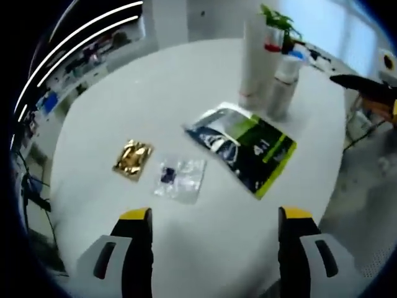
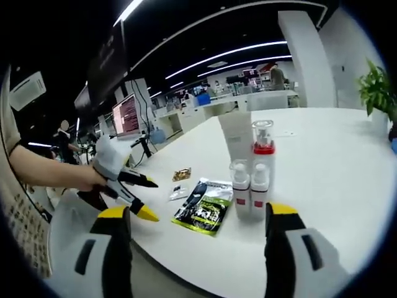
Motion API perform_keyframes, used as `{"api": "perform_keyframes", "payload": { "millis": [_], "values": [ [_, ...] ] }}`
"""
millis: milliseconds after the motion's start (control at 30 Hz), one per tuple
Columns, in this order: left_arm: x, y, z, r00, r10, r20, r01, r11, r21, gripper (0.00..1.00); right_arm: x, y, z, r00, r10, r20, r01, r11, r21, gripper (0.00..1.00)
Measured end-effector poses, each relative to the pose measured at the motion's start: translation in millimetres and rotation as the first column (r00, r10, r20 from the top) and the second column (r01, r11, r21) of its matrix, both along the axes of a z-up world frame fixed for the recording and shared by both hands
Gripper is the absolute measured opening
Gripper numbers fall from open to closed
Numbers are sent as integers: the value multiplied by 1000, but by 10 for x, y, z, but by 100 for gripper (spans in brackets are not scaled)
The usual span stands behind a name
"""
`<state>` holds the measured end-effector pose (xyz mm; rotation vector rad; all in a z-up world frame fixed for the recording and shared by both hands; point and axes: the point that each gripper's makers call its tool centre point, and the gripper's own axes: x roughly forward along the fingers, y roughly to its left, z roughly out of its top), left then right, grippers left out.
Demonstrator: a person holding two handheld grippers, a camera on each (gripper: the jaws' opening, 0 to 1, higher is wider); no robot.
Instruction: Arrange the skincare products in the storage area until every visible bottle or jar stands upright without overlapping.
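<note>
Left gripper (image 1: 214,214): fingers wide apart, holding nothing, hanging over the round white table (image 1: 111,112).
Right gripper (image 2: 200,214): fingers wide apart, holding nothing, just off the near table edge.
Between left fingers, ahead: a clear little packet (image 1: 180,178) lying flat, then a gold packet (image 1: 133,159) more toward the left finger.
Ahead toward right finger: a big black-and-green pouch (image 1: 245,144) lying flat, corner near the bottles.
Bottles, far past the pouch: a tall white tube (image 1: 255,59) and a smaller white bottle (image 1: 283,87), standing up, close together.
Bottles from right gripper view: four standing: one tall tube (image 2: 236,136), one red-collared pump bottle (image 2: 263,149), two small bottles (image 2: 249,188) in front, touching or nearly so.
Flat packets counted: three.
In the way: the pouch (image 2: 205,211) lies just beside the small bottles, between them and the other gripper (image 2: 133,192).
Other things: a green plant (image 1: 279,22) behind the bottles; screens and desks far off.
Open room: lots of bare table left of the gold packet and right of the bottles.
Edges: table edge curves close under both pairs of fingers.
</note>
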<state>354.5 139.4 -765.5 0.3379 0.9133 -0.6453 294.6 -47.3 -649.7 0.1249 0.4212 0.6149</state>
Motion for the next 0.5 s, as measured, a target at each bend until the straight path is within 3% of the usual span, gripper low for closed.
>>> {"api": "perform_keyframes", "payload": {
  "millis": [267, 500],
  "values": [
    [174, 43, -169, 998, -41, -43, 43, 998, 50, 80, 60, -73, -6, 999, -38, 1, 38, 999, 1, 90],
    [298, 53, -190, 998, -26, -64, 28, 999, 37, 78, 76, -90, -15, 999, -51, -5, 51, 999, -3, 89]
  ]
}}
